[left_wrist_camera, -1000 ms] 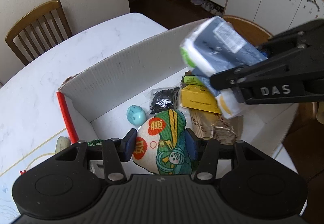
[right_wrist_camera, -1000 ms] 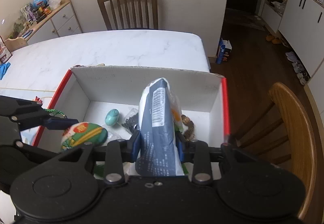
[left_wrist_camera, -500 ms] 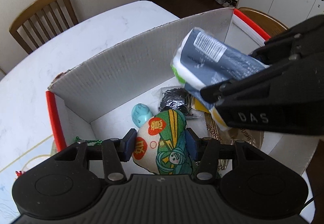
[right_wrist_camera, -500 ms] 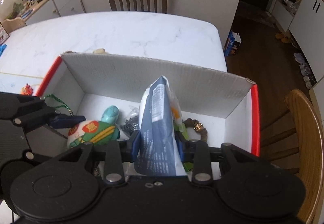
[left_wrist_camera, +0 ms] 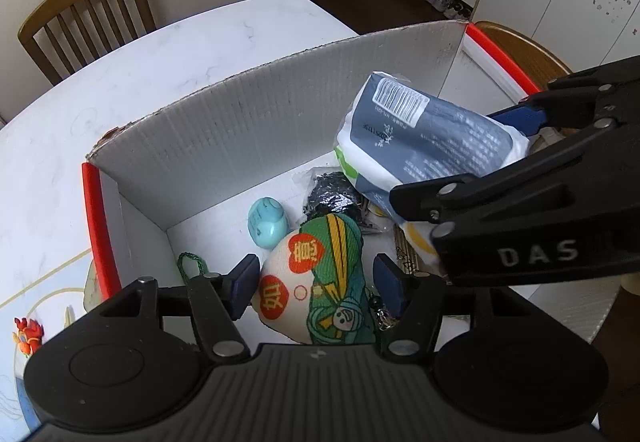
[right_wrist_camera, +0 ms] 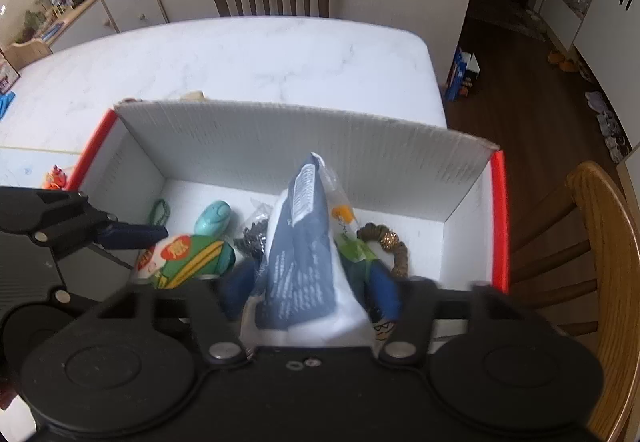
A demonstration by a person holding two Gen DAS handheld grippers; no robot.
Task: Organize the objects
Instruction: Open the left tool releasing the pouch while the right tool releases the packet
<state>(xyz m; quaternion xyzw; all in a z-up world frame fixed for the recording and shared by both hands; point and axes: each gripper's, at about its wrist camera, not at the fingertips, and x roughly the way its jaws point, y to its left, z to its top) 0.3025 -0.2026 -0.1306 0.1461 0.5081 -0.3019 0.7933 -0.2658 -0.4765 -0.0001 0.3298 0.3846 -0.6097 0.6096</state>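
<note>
**Left wrist view: both tongs letting go over the box**

Left wrist view looks down into a white cardboard box [left_wrist_camera: 248,130] with red edges, standing on the marble bench [left_wrist_camera: 168,54]. The left tongs [left_wrist_camera: 316,288] have just been opening; their blue pads now stand clear on either side of the printed plush pouch [left_wrist_camera: 316,282], which lies between them on the box floor without being pressed. At about 11 o'clock from the pouch sits a teal egg-shaped toy [left_wrist_camera: 267,222], and at 12 o'clock a black glittery packet [left_wrist_camera: 332,196].

Toward 2 o'clock the right tongs [left_wrist_camera: 476,154] reach in, with the blue-and-white wipes pack [left_wrist_camera: 424,138] tilted between their fingers.

From the right wrist view, the right tongs [right_wrist_camera: 310,288] have also just been opening. The wipes pack [right_wrist_camera: 304,258] stands upright between the blurred pads, gaps showing on both sides, so it is no longer squeezed. A brown beaded ring [right_wrist_camera: 394,246] lies at 2 o'clock from the pack, and the pouch [right_wrist_camera: 184,258] at 9 o'clock.
</note>
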